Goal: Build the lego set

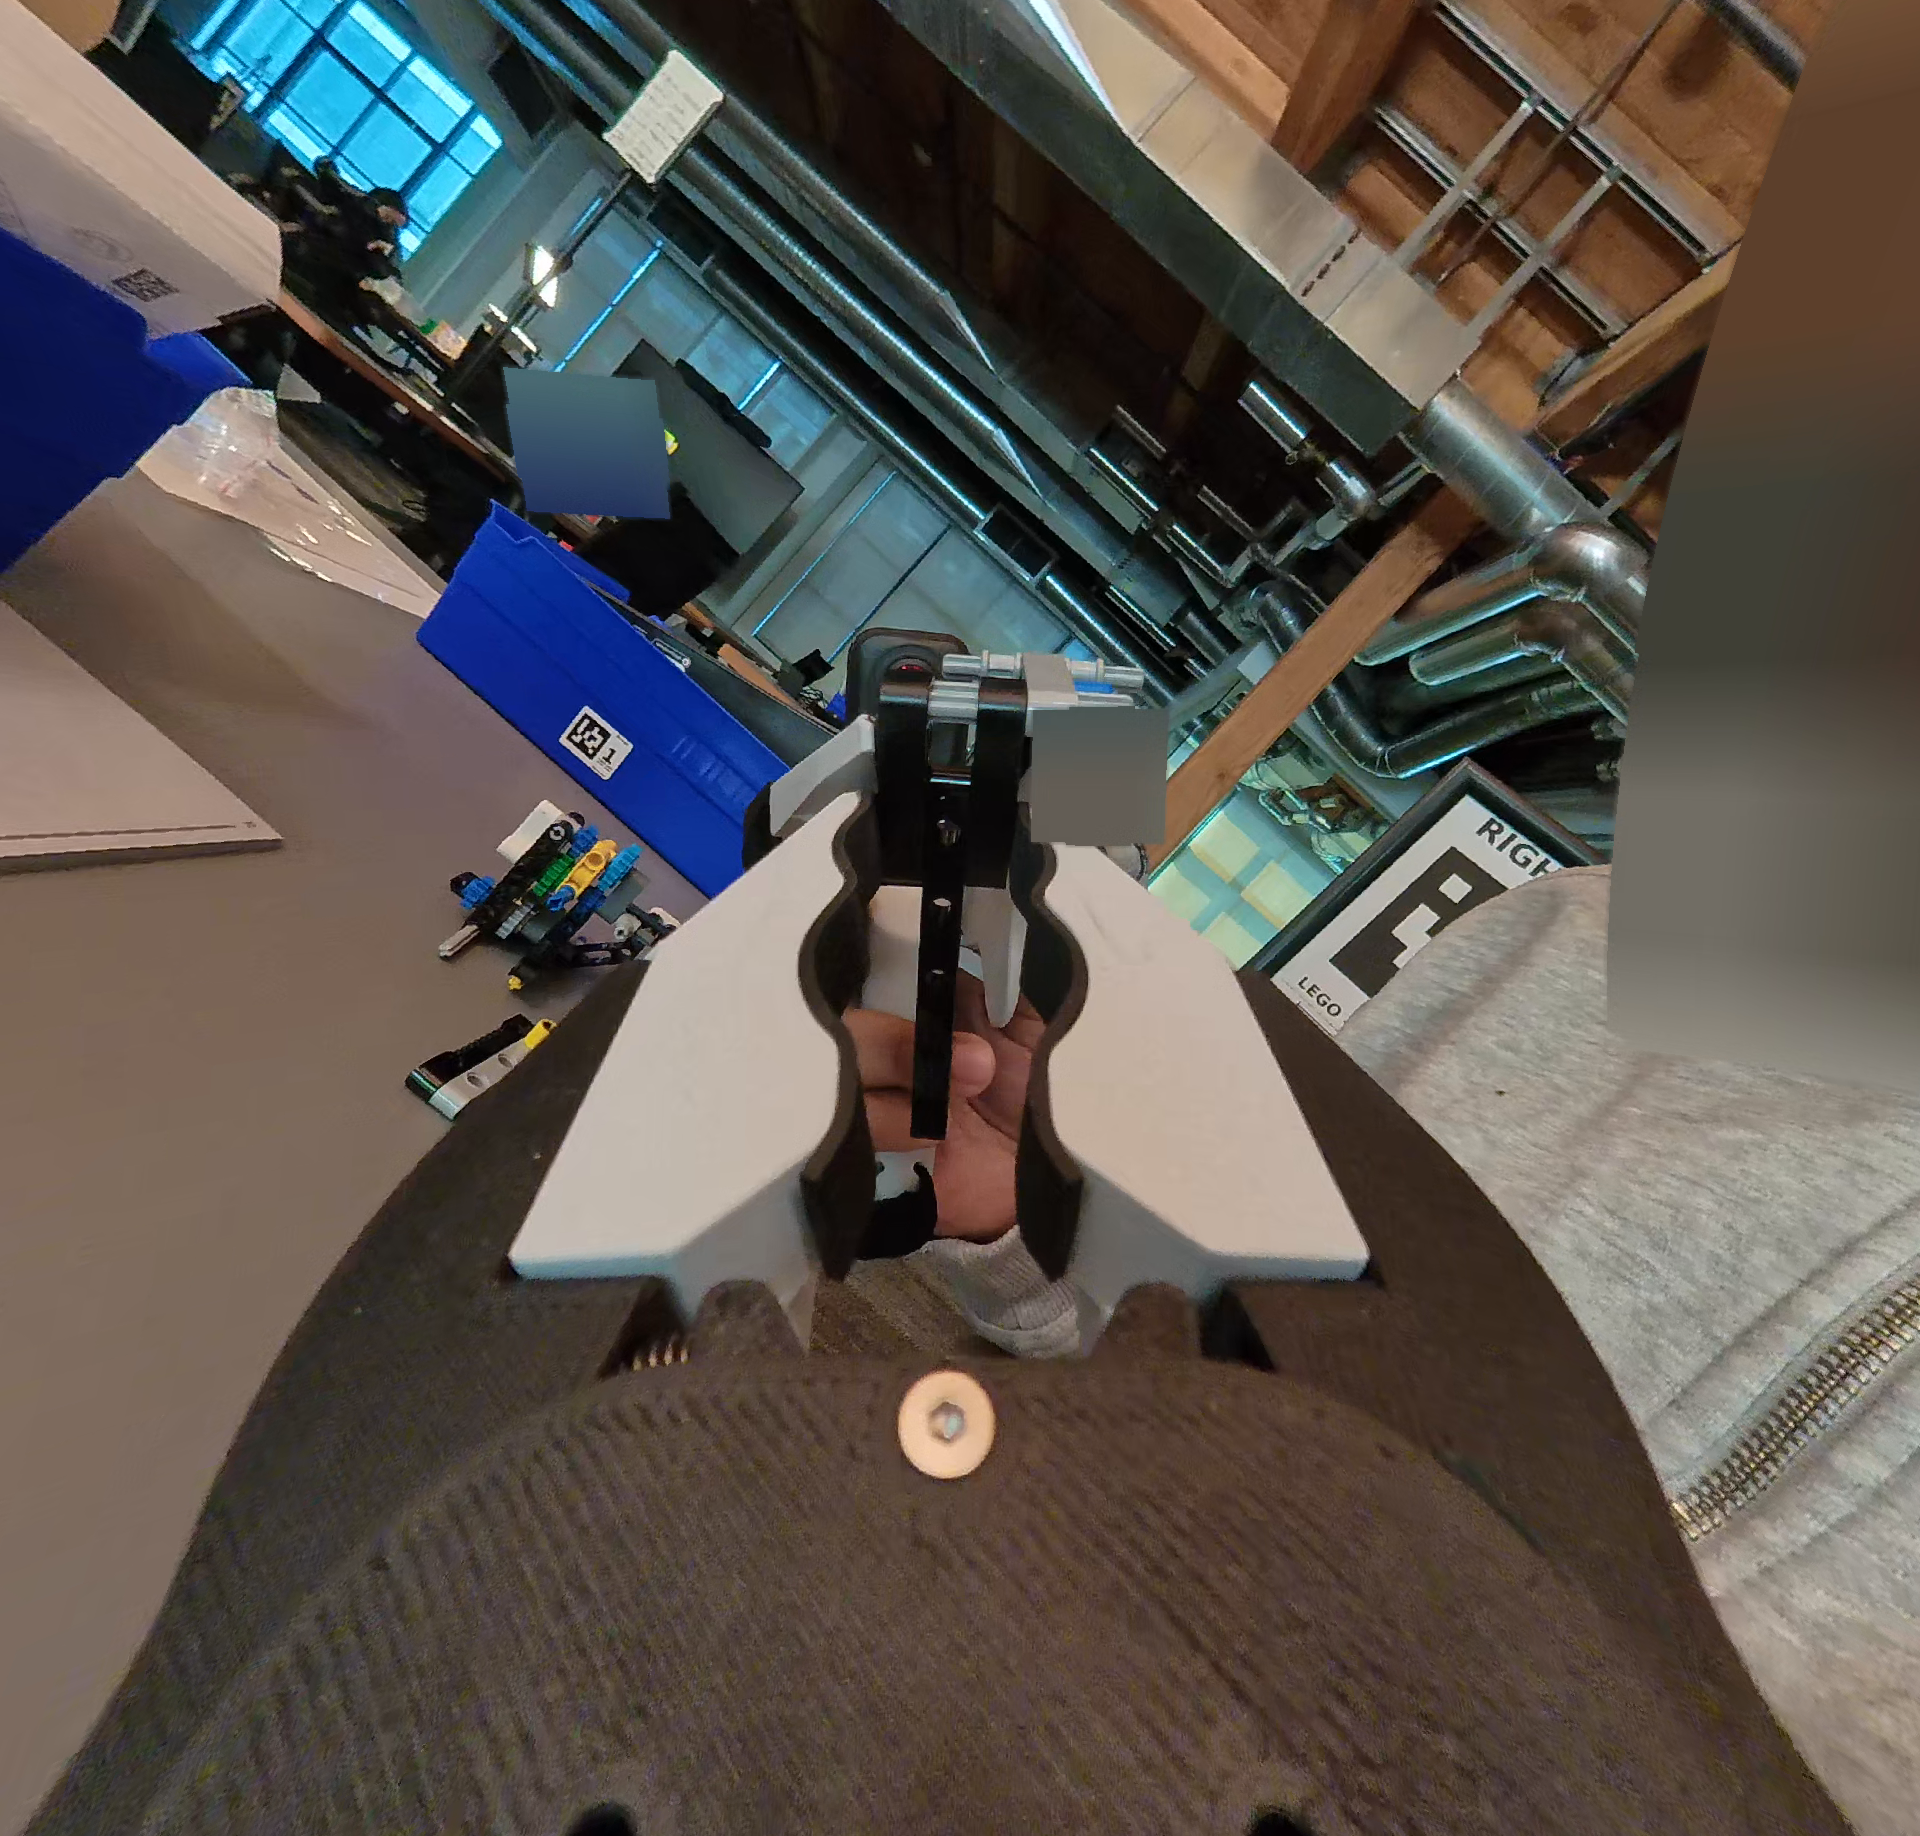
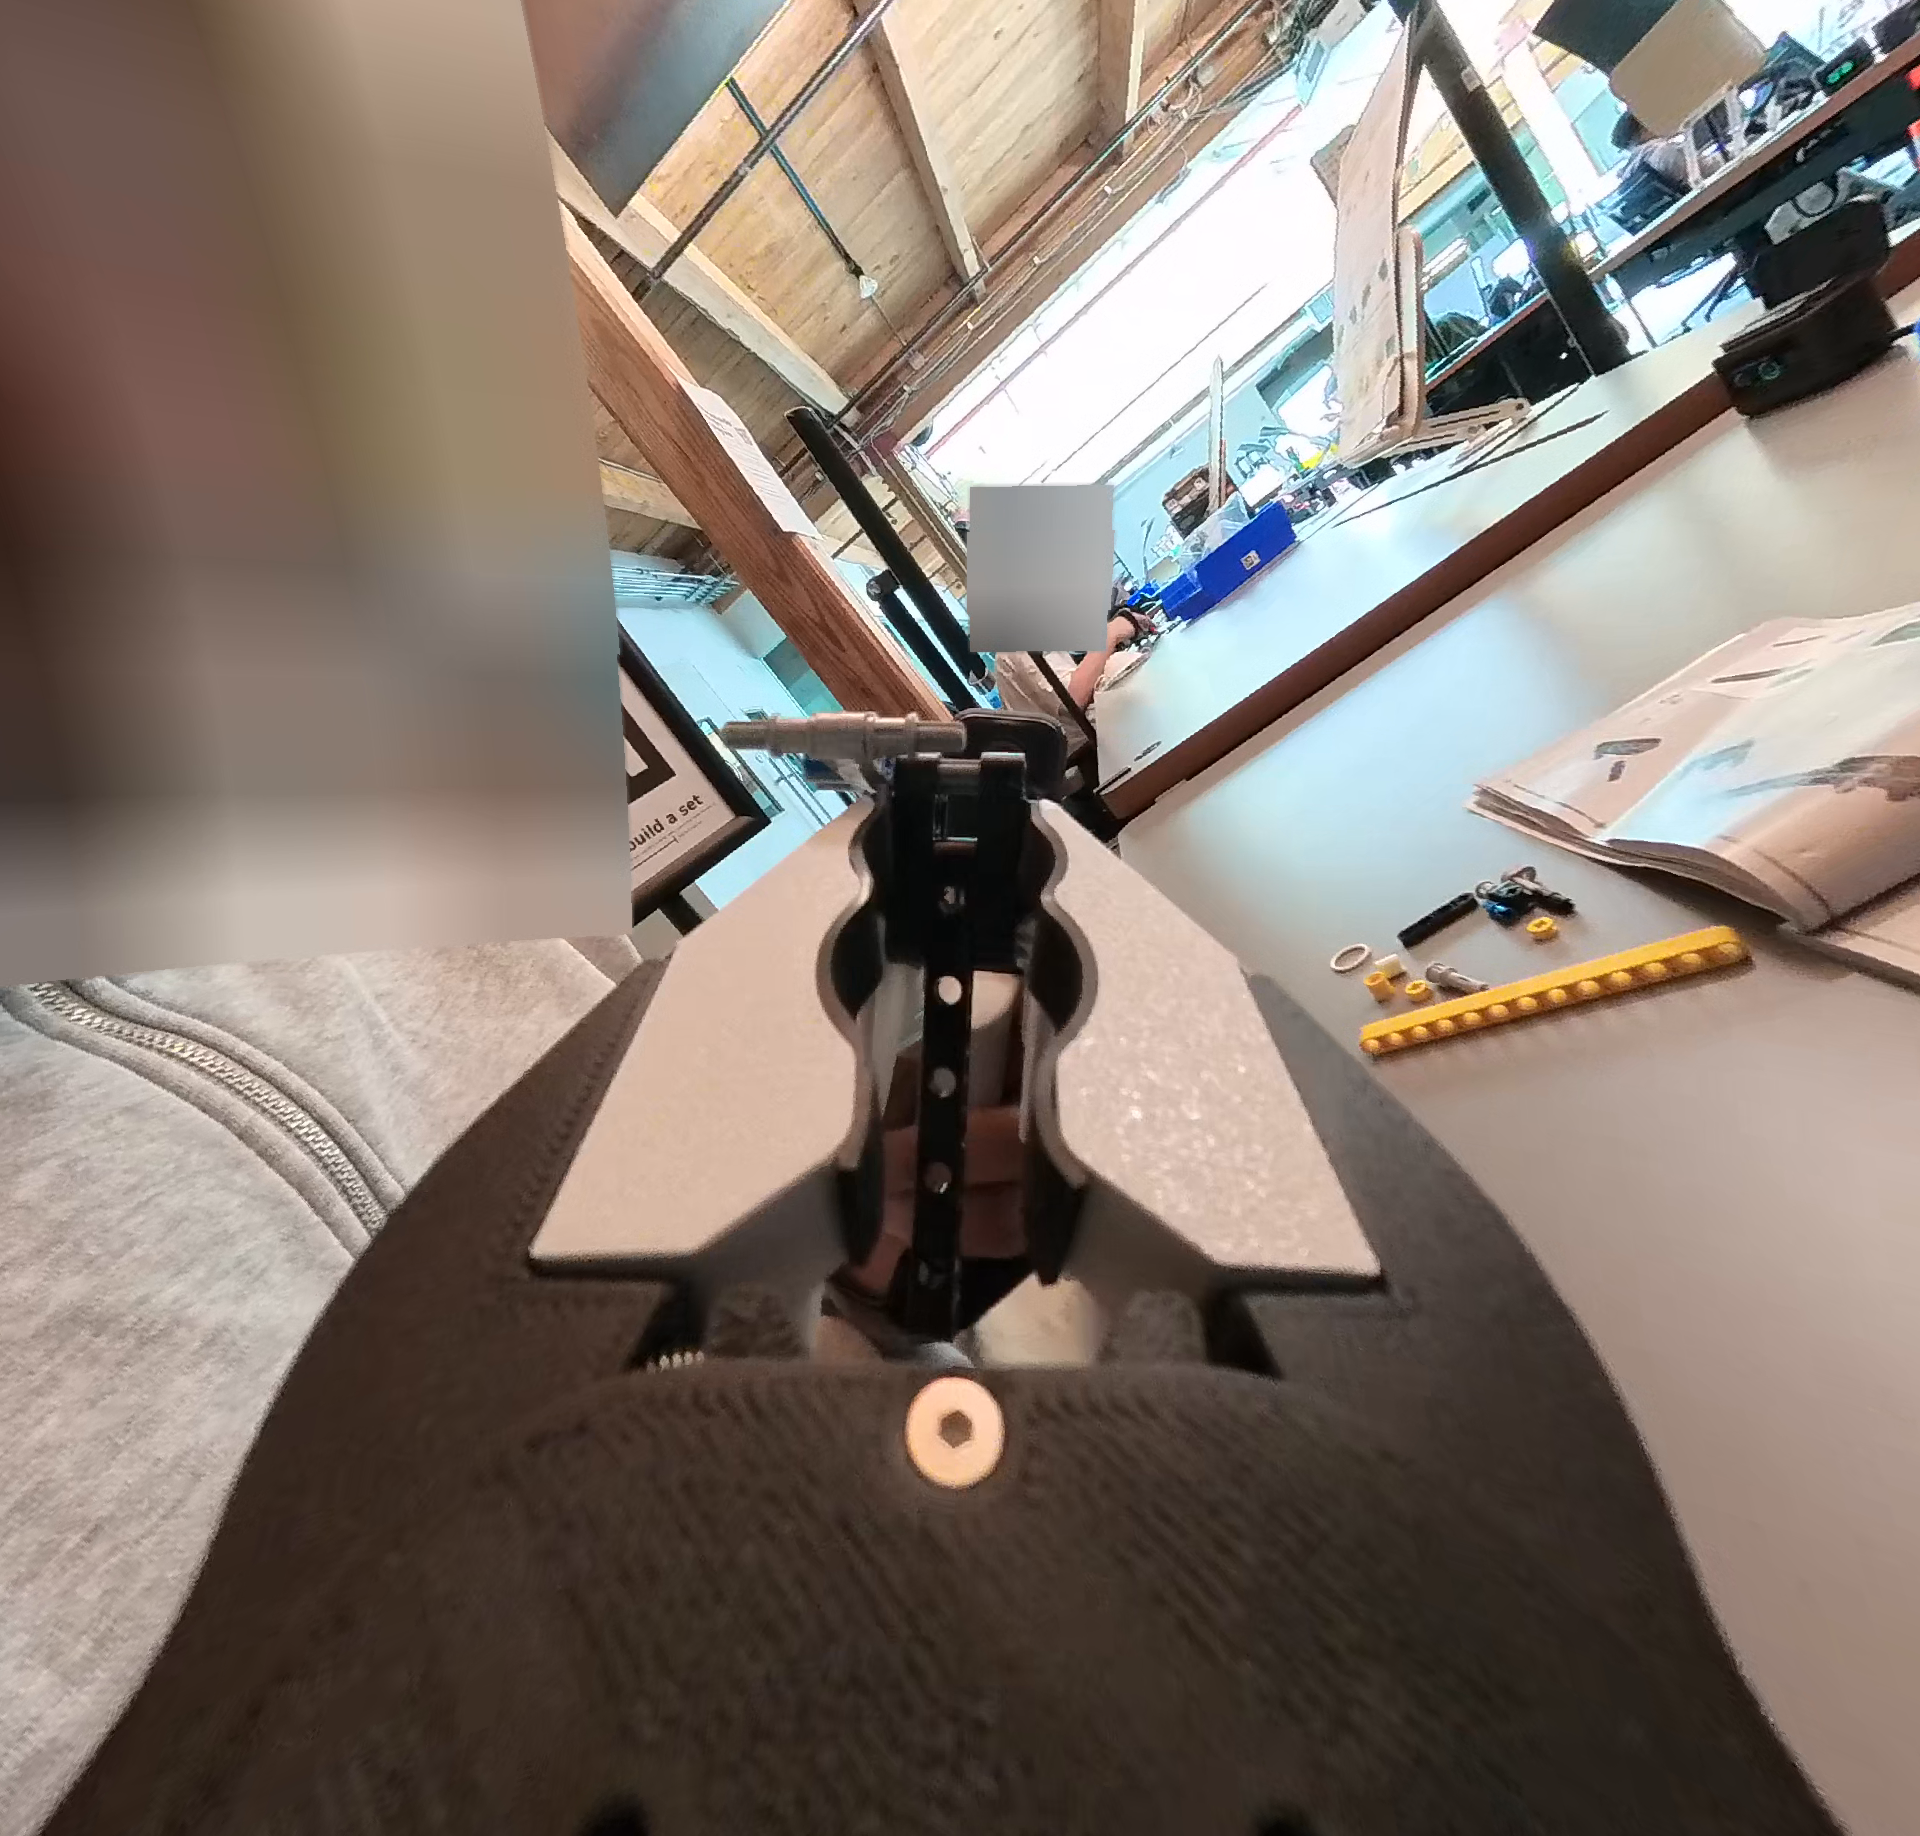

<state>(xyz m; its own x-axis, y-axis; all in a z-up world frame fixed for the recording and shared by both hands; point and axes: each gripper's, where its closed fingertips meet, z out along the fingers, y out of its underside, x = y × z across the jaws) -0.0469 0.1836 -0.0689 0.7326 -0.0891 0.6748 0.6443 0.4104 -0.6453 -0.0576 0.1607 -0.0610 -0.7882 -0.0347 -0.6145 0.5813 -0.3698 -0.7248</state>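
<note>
Right hand-held gripper (image 2: 956, 778) clamped on black beam (image 2: 943, 1038); yellow beam (image 2: 1553, 991) on table (image 2: 1558, 1215)

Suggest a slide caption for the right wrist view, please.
Right gripper shut on a black beam carrying a grey pin, held above the table.

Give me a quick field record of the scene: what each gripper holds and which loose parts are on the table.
left gripper: shut on black beam
right gripper: shut on the same kind of black beam, grey pin at its tip
table left side: partial build, small black and grey piece, blue bin
table right side: yellow beam, small loose parts, open booklet
</note>
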